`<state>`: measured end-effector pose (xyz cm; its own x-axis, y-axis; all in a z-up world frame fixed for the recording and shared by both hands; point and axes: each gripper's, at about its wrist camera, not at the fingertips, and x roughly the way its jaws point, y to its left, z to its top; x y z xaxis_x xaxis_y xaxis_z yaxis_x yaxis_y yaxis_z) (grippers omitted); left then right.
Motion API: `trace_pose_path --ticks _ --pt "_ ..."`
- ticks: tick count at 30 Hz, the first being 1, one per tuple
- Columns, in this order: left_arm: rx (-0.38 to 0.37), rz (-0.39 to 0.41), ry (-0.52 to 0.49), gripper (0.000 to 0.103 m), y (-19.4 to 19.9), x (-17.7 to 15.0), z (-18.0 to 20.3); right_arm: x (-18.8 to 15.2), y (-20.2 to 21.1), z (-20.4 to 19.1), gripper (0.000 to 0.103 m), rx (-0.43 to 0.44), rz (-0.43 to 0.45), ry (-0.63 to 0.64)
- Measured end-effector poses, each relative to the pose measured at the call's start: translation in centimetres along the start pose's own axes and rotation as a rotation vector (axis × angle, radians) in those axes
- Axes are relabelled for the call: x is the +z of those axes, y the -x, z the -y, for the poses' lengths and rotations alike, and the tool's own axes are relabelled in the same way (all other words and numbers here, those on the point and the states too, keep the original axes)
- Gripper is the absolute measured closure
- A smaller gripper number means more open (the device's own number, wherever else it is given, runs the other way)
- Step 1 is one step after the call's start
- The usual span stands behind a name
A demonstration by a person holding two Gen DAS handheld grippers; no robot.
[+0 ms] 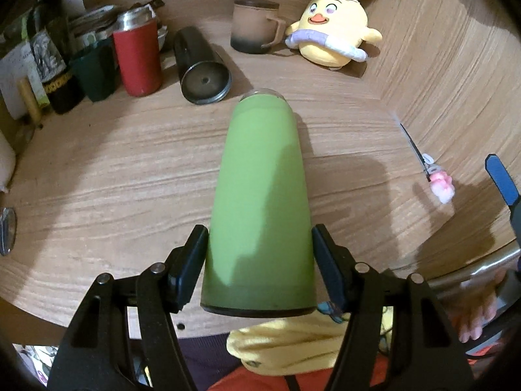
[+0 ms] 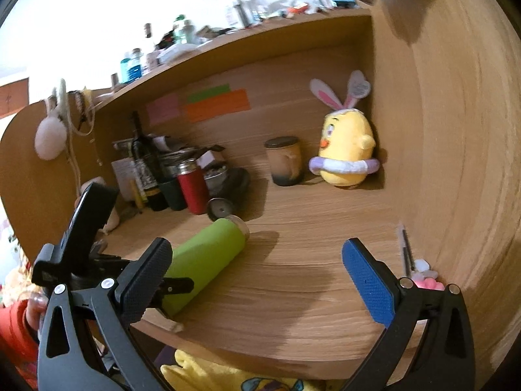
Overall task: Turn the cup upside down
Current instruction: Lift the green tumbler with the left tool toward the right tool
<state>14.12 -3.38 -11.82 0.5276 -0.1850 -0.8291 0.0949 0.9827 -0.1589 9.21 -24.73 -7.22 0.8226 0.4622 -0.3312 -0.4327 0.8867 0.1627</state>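
Observation:
A tall light-green cup (image 1: pixel 260 202) lies on its side, its lidded end pointing away from me over the wooden desk (image 1: pixel 114 169). My left gripper (image 1: pixel 260 260) is shut on the green cup near its dark base, one black finger on each side. In the right wrist view the same cup (image 2: pixel 205 257) shows tilted, held by the left gripper at lower left. My right gripper (image 2: pixel 257 277) is open and empty, to the right of the cup, above the desk's front edge (image 2: pixel 276 352).
At the back stand a red flask (image 1: pixel 138 58), a black tumbler on its side (image 1: pixel 200 65), a brown mug (image 1: pixel 255 26) and a yellow plush chick (image 1: pixel 332 32). A pen with a pink topper (image 1: pixel 429 169) lies by the right wall. Clutter fills the back left corner.

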Motion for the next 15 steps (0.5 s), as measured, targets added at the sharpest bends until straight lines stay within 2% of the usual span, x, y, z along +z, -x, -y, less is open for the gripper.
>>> trace_pose_path --ticks 3,6,9,10,13,15 --pt "-0.055 -0.011 -0.007 0.039 0.7 0.2 -0.3 -0.3 0.0 -0.5 0.0 0.022 -0.003 0.006" --pt "-0.109 0.04 0.03 0.039 2.5 0.7 -1.6 -0.7 -0.5 -0.7 0.0 0.052 -0.019 0.009" --pt "-0.077 0.133 0.023 0.037 4.8 0.6 -3.4 -1.2 -1.6 -1.5 0.0 0.061 -0.044 0.028" --pt "-0.066 0.142 0.01 0.032 5.0 0.5 -3.8 -1.4 -1.9 -1.7 0.0 0.062 -0.05 0.031" --pt "-0.013 0.119 -0.026 0.03 4.1 -0.3 -5.1 -2.3 -3.8 -2.8 0.0 0.089 -0.096 0.041" --pt "-0.004 0.07 -0.031 0.03 2.8 -1.1 -6.2 -3.1 -5.1 -3.7 0.0 0.102 -0.131 0.053"
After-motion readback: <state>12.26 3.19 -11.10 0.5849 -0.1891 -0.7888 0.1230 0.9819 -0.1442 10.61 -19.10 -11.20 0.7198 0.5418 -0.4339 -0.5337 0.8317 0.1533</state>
